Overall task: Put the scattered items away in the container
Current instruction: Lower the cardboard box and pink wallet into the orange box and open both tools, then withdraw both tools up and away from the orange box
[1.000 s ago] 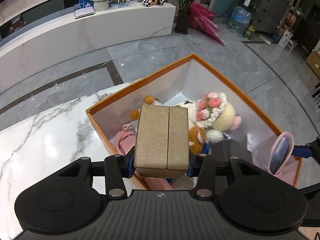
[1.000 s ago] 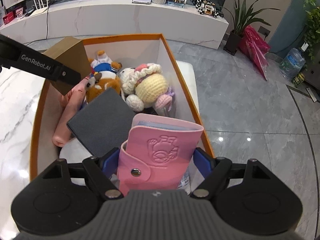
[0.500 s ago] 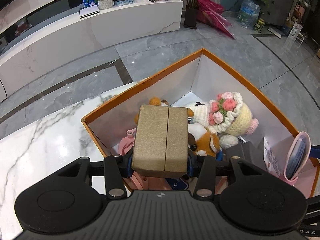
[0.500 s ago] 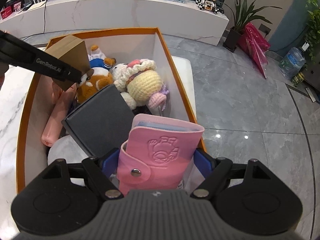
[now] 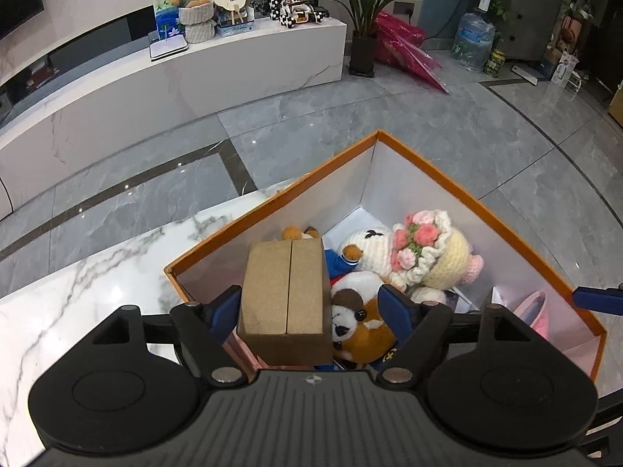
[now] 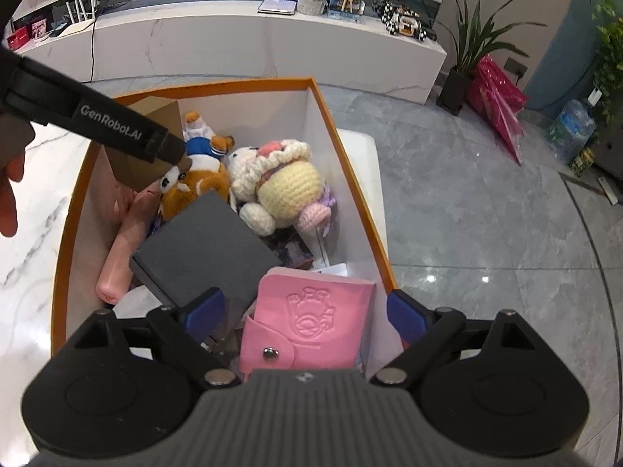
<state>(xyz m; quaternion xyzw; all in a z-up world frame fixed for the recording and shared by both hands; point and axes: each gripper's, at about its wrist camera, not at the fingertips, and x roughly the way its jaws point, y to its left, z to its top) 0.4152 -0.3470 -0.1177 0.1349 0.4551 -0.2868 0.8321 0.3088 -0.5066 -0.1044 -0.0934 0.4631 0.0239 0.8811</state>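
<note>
Both grippers hung spread over the orange box [image 5: 471, 198]: the left gripper [image 5: 311, 305] flanked the upright tan case [image 5: 284, 292] near the box's left wall. The right gripper [image 6: 305, 311] flanked the pink card holder [image 6: 311, 319], upright at the near right corner; neither item looked pinched.

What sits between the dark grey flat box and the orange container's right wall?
In the right wrist view, the cream crocheted doll lies between the dark grey flat box and the orange container's right wall.

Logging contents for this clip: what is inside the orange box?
In the orange box: crochet doll, brown plush, dark grey case, pink wallet, tan box, pink tube. Whatever lies beneath them is hidden.
</note>
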